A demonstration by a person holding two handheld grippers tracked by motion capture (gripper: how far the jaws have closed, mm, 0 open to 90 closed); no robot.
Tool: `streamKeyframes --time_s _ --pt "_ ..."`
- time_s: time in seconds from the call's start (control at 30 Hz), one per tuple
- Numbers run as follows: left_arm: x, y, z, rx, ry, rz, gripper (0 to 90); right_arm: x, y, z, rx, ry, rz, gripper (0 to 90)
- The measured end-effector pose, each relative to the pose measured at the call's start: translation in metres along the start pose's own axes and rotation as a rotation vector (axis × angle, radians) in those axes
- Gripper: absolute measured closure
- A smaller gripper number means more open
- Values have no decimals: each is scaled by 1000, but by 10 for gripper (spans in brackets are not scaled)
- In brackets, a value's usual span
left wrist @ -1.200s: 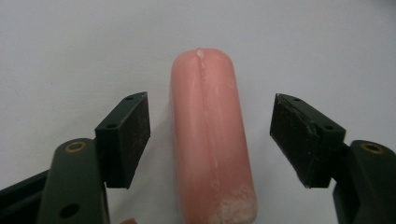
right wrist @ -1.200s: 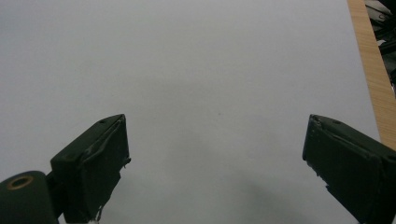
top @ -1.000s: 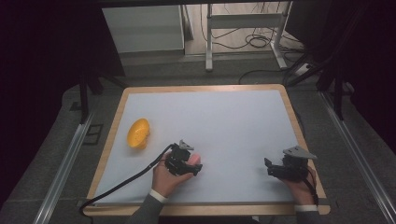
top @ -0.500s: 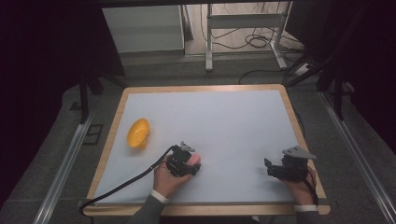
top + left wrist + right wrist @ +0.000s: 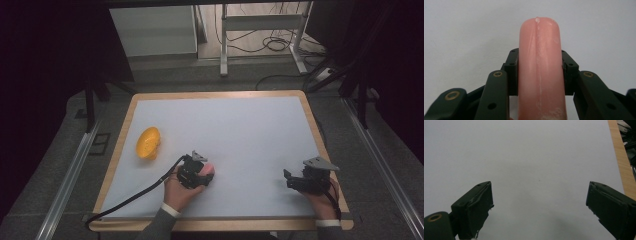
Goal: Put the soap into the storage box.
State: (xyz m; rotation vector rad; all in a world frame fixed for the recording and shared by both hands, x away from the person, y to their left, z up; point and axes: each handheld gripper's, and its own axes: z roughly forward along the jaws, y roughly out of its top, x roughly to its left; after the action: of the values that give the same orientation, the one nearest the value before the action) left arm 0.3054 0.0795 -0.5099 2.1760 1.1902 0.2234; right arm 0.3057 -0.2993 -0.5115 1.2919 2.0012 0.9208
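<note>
A pink sausage-shaped piece (image 5: 540,75) lies lengthwise between the jaws of my left gripper (image 5: 540,60), and both pads press on its sides. The jaws have just been closing onto it. In the high view my left gripper (image 5: 200,172) rests on the white table top (image 5: 240,130) near the front, with the pink piece (image 5: 209,169) sticking out to the right. My right gripper (image 5: 290,179) sits low at the front right and points left. Its jaws stand wide apart in the right gripper view (image 5: 539,202) with only bare table between them.
A yellow-orange rounded object (image 5: 148,142) lies at the table's left side, apart from both grippers. The wooden rim (image 5: 320,135) frames the white top. A black cable (image 5: 135,197) trails from the left gripper toward the front left corner. Metal rails and desk legs stand beyond the table.
</note>
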Motion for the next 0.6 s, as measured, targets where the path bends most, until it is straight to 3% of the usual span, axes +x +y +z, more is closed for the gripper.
streamKeyframes --time_s 0.47,0.6 --pt "8 6 -27 -60 8 14 597 -1 1 -2 -10 -3 4 68" --pt "12 6 -33 -72 9 1 598 -1 1 -2 -11 -4 4 68"
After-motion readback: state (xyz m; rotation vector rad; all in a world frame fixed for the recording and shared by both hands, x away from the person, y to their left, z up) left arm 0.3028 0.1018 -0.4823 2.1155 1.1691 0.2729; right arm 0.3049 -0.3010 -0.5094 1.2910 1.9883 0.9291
